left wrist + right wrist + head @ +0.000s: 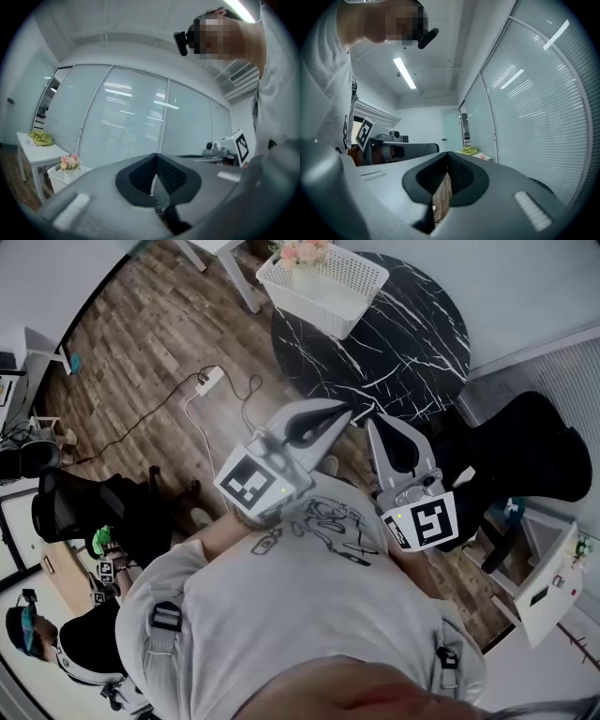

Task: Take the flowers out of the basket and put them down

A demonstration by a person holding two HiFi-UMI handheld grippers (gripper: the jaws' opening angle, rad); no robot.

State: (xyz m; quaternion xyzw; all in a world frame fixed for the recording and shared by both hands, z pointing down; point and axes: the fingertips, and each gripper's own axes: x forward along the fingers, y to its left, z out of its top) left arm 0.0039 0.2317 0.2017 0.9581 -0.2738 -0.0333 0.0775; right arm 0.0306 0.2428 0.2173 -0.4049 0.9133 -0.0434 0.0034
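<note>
A white slotted basket (323,282) stands on the far edge of a round black marble table (403,343), and pink flowers (302,251) poke up from its far end. Both grippers are held close to my chest, well short of the basket. The left gripper (349,412) points at the table with its jaws shut and nothing in them. Beside it, the right gripper (373,422) is also shut and empty. In the left gripper view the basket (60,178) and flowers (69,161) show small at the far left, beyond the shut left gripper (156,157). The right gripper view shows the right gripper (448,154) aimed at the room and windows.
A power strip with its cable (208,381) lies on the wood floor left of the table. A black chair (525,456) stands to the right. A white side table (35,147) is next to the basket. Another person (56,643) is at lower left.
</note>
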